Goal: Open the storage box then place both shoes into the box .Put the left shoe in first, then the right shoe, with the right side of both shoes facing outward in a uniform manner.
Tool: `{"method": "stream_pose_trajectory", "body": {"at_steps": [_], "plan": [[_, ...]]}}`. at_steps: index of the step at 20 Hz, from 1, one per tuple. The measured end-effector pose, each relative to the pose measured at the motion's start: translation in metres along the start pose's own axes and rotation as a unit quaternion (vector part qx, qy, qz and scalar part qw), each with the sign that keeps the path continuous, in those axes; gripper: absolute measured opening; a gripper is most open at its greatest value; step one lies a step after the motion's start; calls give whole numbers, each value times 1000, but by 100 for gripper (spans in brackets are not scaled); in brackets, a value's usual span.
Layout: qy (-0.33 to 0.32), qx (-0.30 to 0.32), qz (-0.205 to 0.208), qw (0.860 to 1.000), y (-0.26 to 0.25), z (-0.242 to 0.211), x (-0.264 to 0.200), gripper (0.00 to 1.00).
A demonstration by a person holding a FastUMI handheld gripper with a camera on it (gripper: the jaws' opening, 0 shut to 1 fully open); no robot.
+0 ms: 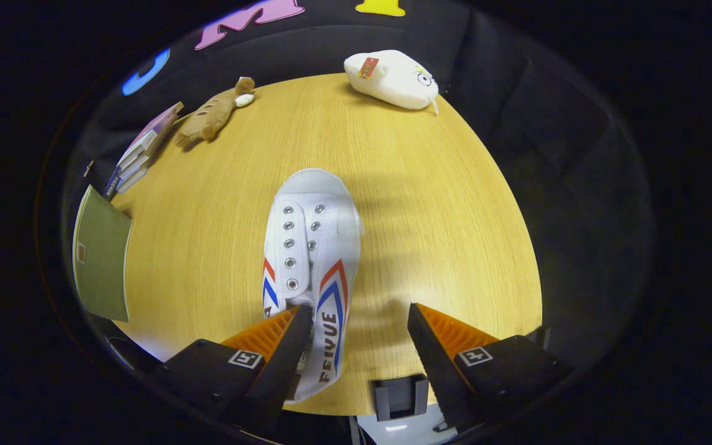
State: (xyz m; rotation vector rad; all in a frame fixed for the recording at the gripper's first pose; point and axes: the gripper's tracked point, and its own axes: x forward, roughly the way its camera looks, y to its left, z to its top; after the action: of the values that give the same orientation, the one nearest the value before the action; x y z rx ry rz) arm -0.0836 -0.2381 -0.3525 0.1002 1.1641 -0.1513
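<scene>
Shoe (311, 259): white sneaker at centre frame on the table (442, 235), toe pointing away, heel low beside your left finger.
Claw (359, 321): open, gripping nothing; the shoe sits left of the gap.
Grasp: you should shift left to straddle the heel collar before closing.
Surroundings: green board (101, 253) at left; plush toys (214, 114) upper frame.
Box: location unknown.

Pale wood-grain table (430, 204), smooth with a soft sheen; white canvas shoe (310, 247), matt cloth set with shiny metal eyelets and printed stripes. Fuzzy brown plush toy (212, 115) and soft white plush toy (393, 78) beyond; matt green card folder (101, 253), paper-edged books (143, 148). Gripper (361, 327) fingers spread apart, ridged faces, left finger touching shoe's cloth.
</scene>
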Motion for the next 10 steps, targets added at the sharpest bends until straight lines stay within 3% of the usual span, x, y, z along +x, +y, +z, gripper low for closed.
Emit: {"method": "stream_pose_trajectory", "body": {"at_steps": [1,3,4,6,8,9,10], "plan": [[1,2,11,1000,6,3,3,97],[3,11,28,1000,16,8,8,82],[9,11,33,999,18,5,11,64],[13,17,36,999,21,3,16,45],[17,23,35,999,19,3,14,35],[17,34,34,999,18,4,15,35],[17,47,34,998,17,4,17,24]]}}
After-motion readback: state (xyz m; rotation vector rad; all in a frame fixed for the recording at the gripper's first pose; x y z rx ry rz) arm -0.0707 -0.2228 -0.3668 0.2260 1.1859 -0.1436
